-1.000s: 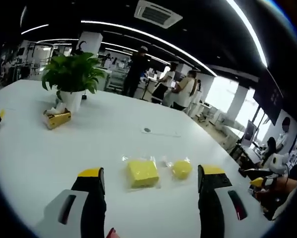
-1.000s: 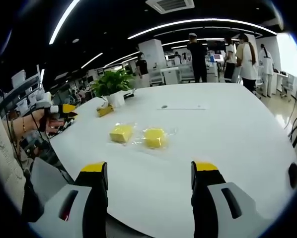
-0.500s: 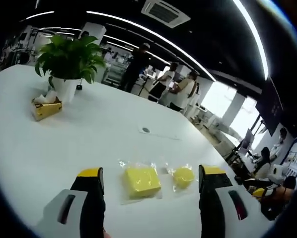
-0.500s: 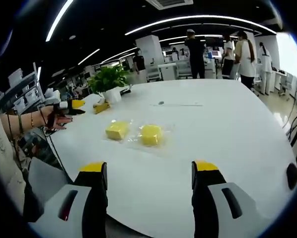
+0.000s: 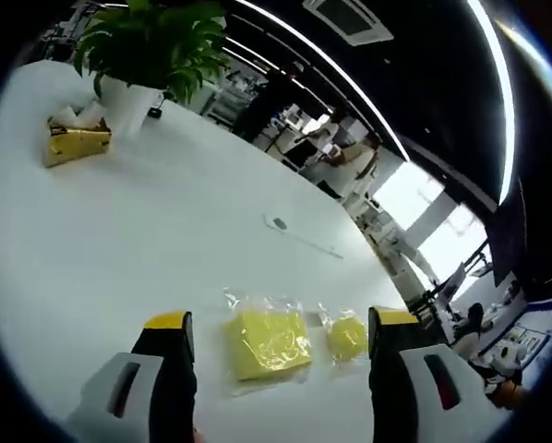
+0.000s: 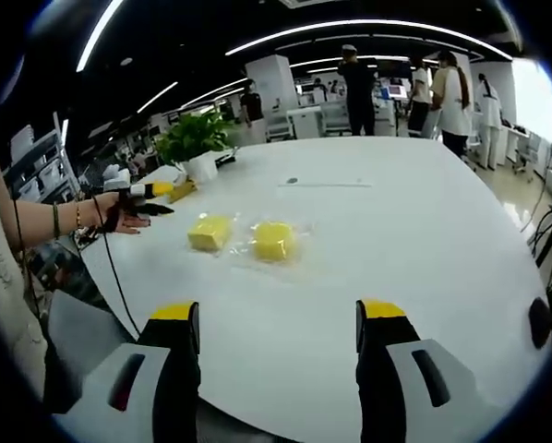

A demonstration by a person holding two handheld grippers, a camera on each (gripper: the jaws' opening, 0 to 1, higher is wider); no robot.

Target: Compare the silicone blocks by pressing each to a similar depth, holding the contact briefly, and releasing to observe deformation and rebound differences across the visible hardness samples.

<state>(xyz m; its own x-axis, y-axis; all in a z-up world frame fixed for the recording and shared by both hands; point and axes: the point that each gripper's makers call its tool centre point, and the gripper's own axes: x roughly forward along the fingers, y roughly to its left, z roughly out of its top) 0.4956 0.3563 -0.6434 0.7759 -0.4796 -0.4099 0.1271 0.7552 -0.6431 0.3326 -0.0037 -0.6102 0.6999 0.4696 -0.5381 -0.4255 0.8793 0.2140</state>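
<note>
Silicone blocks [image 5: 267,343] sit closer between the left jaws now.

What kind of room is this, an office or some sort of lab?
Probably an open-plan office or lab: a long white table, a potted plant, strip lights overhead, and people standing among desks behind.

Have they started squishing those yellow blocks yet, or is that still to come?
Nothing looks pressed yet. Both bagged blocks, the square block and the round block, lie untouched on the white table. The left gripper, open, hovers near them; the right gripper is open, farther back. All pressing remains.
</note>
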